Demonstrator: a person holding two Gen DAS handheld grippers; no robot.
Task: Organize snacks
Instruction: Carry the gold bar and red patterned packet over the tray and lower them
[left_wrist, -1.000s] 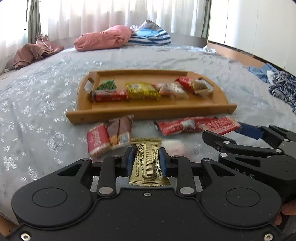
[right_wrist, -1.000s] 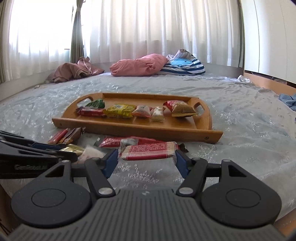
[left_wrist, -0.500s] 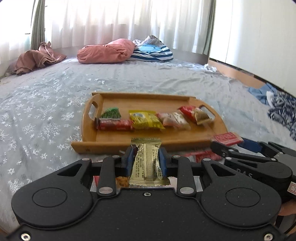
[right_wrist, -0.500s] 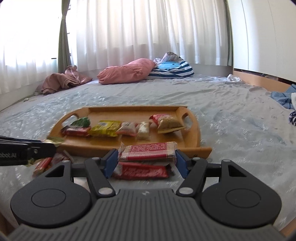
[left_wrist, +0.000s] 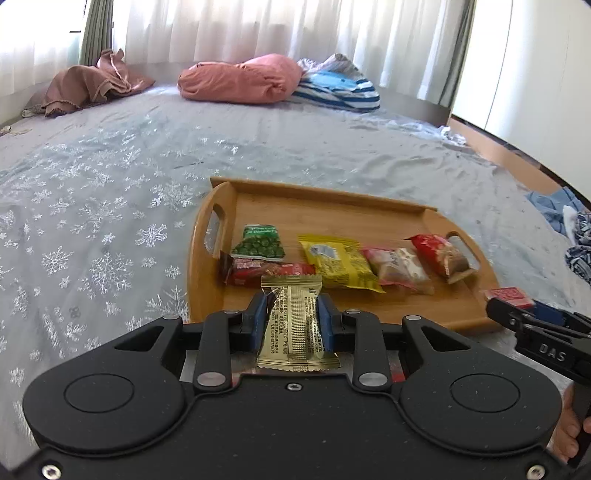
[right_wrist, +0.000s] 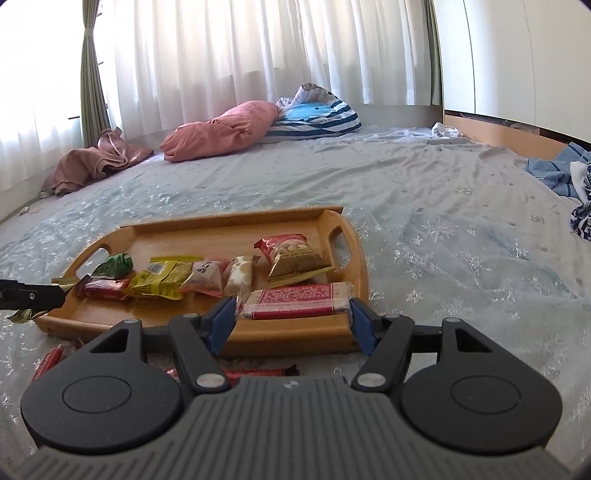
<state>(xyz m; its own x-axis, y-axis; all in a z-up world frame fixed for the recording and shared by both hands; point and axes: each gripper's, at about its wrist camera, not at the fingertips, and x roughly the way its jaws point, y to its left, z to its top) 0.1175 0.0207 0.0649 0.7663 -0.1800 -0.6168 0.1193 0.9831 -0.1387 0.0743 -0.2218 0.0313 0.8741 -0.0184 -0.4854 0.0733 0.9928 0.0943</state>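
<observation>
Two hand-held tongs are carrying snacks toward a wooden tray (left_wrist: 373, 206) that is sitting on a bed with a grey snowflake-print cover (left_wrist: 110, 192).

In the left wrist view, the left tongs (left_wrist: 291, 323) at lower centre are gripping a gold-wrapped snack (left_wrist: 293, 325) by its long sides, so it is standing upright between the blue pads. It is hovering over the tray's near left edge, probably ready to be laid down there.

Behind it, a row of packets is lying across the tray: a green packet (left_wrist: 260, 243), a dark red bar (left_wrist: 258, 271), a yellow packet (left_wrist: 338, 260), a pale pink-and-white packet (left_wrist: 397, 266) and a red-and-tan packet (left_wrist: 439, 256).

In the right wrist view, the right tongs (right_wrist: 293, 317) are clamping a red patterned bar (right_wrist: 299, 301) end to end, holding it level above the tray's near right part.

A few red wrappers (right_wrist: 48, 363) are lying on the bed in front of the tray, at the lower left of that view, apparently waiting to be sorted.
</observation>
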